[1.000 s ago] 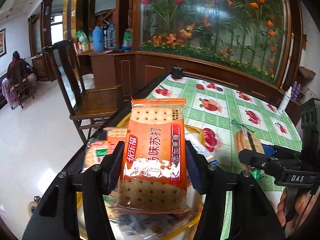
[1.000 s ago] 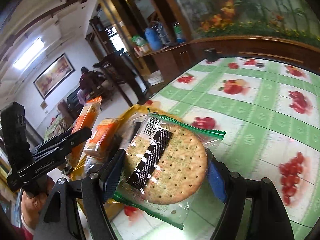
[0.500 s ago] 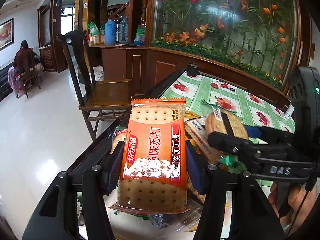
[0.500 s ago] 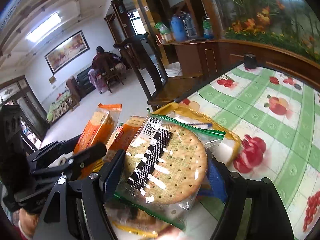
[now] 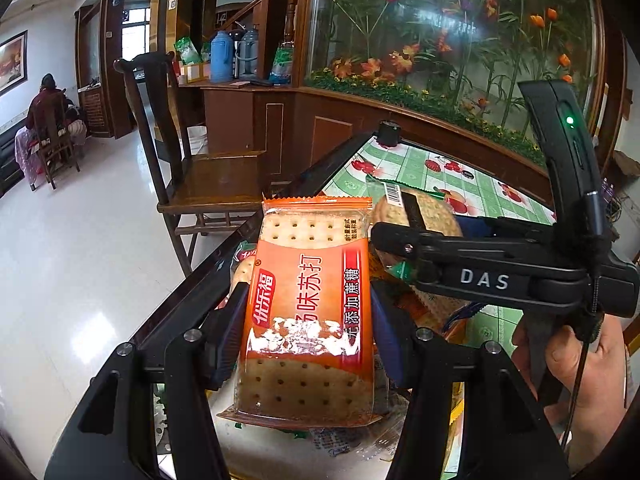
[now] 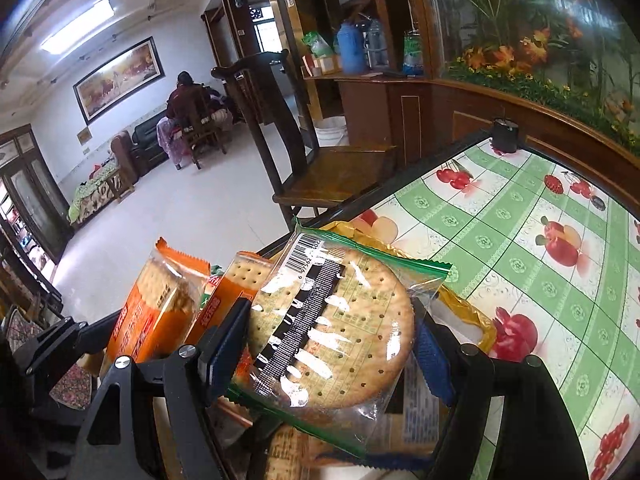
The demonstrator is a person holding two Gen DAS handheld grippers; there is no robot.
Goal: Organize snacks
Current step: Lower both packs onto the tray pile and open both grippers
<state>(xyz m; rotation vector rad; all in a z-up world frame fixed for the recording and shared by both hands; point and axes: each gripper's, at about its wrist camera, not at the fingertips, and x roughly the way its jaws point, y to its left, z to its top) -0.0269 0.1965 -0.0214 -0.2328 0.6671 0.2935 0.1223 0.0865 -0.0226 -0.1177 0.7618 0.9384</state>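
My left gripper point(image 5: 306, 320) is clamped on an orange cracker pack point(image 5: 308, 308), both blue pads pressed against its long sides so it stands upright with its crimped top edge at twelve o'clock. My right gripper point(image 6: 332, 344) is clamped on a round cracker in a clear green-edged wrapper point(image 6: 332, 324), barcode side facing the camera, tilted toward one o'clock. Both packs hang over a yellow tray point(image 6: 468, 312) heaped with more snack packets at the near edge of the table with the green fruit-print cloth point(image 6: 540, 264). From the left wrist view, the right gripper sits at three o'clock, just beside the orange pack. A wooden chair point(image 5: 188, 152) stands off the table's edge at ten o'clock.
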